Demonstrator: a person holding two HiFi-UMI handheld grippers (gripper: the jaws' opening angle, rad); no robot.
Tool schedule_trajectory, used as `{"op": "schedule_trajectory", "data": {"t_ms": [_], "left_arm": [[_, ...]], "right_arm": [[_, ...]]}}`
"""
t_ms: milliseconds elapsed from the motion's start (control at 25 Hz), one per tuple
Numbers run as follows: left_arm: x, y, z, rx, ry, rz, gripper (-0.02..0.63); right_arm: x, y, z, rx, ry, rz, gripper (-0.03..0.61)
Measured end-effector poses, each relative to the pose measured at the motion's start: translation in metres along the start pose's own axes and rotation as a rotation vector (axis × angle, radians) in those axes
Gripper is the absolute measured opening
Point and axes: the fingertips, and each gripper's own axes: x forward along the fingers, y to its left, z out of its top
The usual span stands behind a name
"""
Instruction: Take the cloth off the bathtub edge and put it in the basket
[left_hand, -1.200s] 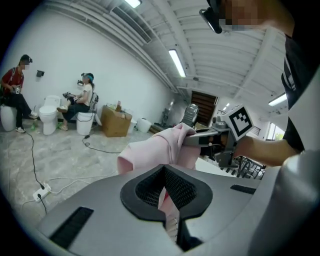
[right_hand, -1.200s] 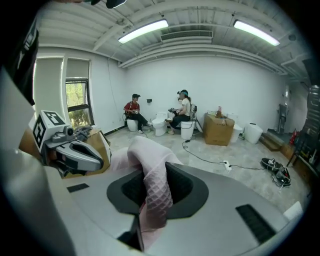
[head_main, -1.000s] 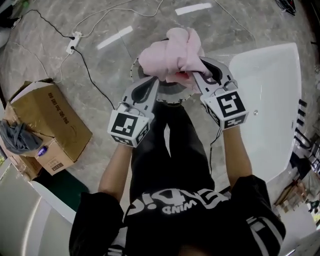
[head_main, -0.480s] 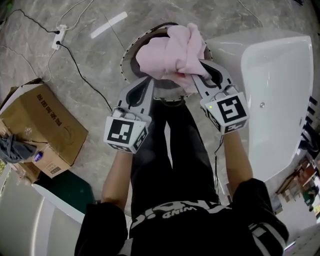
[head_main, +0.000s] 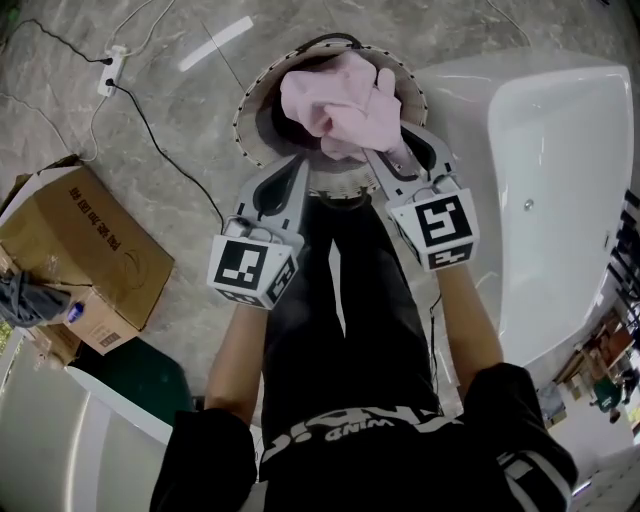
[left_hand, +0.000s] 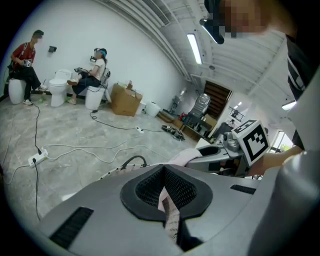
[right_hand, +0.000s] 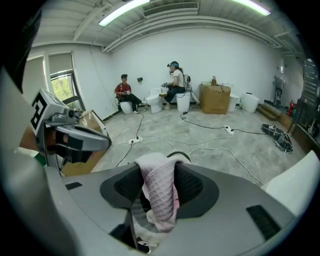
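Item: pink waffle-weave cloth (head_main: 335, 100), bunched over round white mesh basket (head_main: 243, 112) mouth. L gripper (head_main: 300, 165) pinched tight on cloth edge. R gripper (head_main: 385, 147) jaws just opening, cloth loose btwn. Judged light, limp, non-slip; take any fold.

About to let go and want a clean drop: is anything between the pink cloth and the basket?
Nothing visible. The cloth hangs directly above the open basket. The right gripper has just been opening its jaws, with the cloth draped between them; the left gripper pinches a strip of it.
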Motion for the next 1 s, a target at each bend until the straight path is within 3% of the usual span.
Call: {"op": "schedule_trajectory", "data": {"t_ms": [120, 320, 560, 880, 1000], "left_arm": [[0.003, -0.003, -0.008, -0.005, 0.008, -0.004, 0.011], [-0.004, -0.003, -0.009, -0.011, 0.017, 0.000, 0.011], [-0.027, -0.023, 0.027, 0.002, 0.001, -0.019, 0.011], [-0.086, -0.086, 0.129, 0.066, -0.076, -0.070, 0.012], [-0.108, -0.112, 0.167, 0.089, -0.114, -0.096, 0.012]], "right_arm": [[0.000, -0.003, -0.012, 0.045, -0.012, -0.008, 0.210], [-0.007, -0.003, -0.006, 0.071, -0.047, -0.021, 0.216], [-0.043, 0.004, 0.034, 0.060, -0.087, -0.019, 0.216], [-0.148, 0.033, 0.123, 0.081, -0.223, -0.015, 0.054], [-0.187, 0.041, 0.156, 0.103, -0.286, -0.007, 0.025]]}}
